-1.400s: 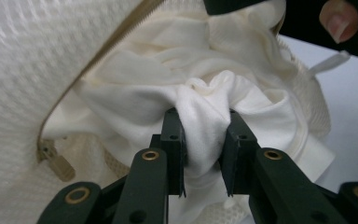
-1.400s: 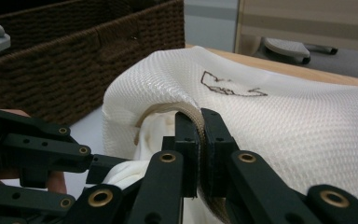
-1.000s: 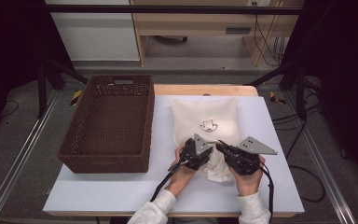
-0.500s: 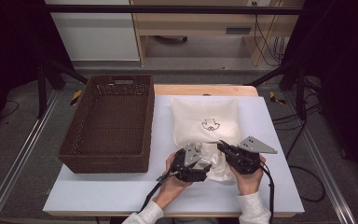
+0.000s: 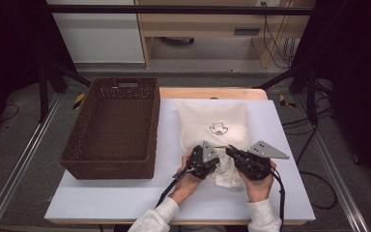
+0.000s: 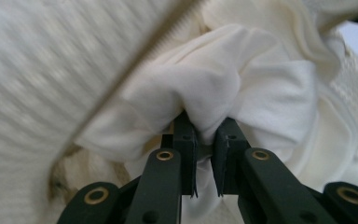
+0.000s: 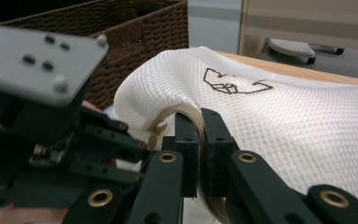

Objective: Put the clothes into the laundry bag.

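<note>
**Garment coming out of mesh laundry bag – pull step under way**

White mesh bag [image 5: 213, 126] lies on the bench [image 5: 275, 193], just right of the brown wicker basket [image 5: 113, 128], small logo facing up. Its open, zippered end is at the near side, by the person's hands.

Right tongs [image 7: 199, 140] are clamped tight on the zipper edge of the bag, the beige zipper tape pinched between the pads and the mouth lifted a little. Left tongs [image 6: 204, 135] have just been closing and now pinch a fold of white cloth [image 6: 214, 88] that bulges out of the bag mouth; the fabric is squeezed into the narrow gap between the pads. In the high view the left tongs [image 5: 204, 159] and right tongs [image 5: 244, 162] sit close together at the bag's near end, bunched cloth [image 5: 226, 176] spilling toward the person.

Step in hand, as I read it: emptying the bag, one side anchoring the opening, the other drawing the garment out.

Next move likely calls for hauling the cloth toward the near edge while the right grip holds the mouth steady. Probably needs a re-grip further along, since only a small fold is caught and it could slip. Basket looks like the destination.
</note>
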`<action>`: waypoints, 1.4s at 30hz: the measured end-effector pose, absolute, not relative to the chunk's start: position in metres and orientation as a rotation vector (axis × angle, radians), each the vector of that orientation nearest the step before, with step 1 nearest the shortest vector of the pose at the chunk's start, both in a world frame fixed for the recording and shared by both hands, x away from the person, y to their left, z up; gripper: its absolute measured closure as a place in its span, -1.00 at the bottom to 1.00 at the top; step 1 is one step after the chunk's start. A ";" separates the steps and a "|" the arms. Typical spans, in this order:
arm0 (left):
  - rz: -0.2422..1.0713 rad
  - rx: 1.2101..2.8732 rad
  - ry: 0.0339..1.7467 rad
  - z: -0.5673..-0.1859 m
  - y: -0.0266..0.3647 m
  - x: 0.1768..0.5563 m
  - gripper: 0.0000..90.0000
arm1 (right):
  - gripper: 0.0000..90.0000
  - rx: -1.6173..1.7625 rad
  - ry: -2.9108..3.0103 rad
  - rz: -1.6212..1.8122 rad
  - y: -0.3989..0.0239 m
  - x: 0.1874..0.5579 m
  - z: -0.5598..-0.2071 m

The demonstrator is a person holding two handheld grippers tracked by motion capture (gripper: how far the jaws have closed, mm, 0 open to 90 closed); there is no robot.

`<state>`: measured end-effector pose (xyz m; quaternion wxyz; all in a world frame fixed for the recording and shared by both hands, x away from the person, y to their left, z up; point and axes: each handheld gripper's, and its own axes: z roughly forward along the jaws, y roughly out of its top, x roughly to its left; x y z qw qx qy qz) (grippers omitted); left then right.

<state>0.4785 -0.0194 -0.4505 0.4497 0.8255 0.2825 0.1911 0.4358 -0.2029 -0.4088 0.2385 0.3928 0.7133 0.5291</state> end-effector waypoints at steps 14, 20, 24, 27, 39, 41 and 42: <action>0.410 2.055 0.710 -0.453 -0.003 0.477 0.00 | 0.92 1.092 1.958 1.448 -0.206 0.439 -0.413; 0.409 2.026 0.759 -0.453 0.035 0.456 -0.09 | 0.92 1.089 1.960 1.446 -0.207 0.439 -0.413; 0.417 2.059 0.804 -0.464 0.042 0.458 -0.06 | 0.92 1.093 1.960 1.444 -0.207 0.439 -0.414; 0.429 2.078 0.818 -0.470 0.038 0.462 0.01 | 0.92 1.092 1.963 1.439 -0.206 0.439 -0.414; 0.423 2.188 0.794 -0.483 0.029 0.470 0.76 | 0.92 1.092 1.969 1.433 -0.206 0.440 -0.416; 0.403 2.183 0.803 -0.483 0.029 0.471 0.97 | 0.92 1.093 1.970 1.434 -0.207 0.440 -0.416; 0.396 2.180 0.809 -0.483 0.030 0.471 0.97 | 0.92 1.092 1.970 1.433 -0.207 0.440 -0.416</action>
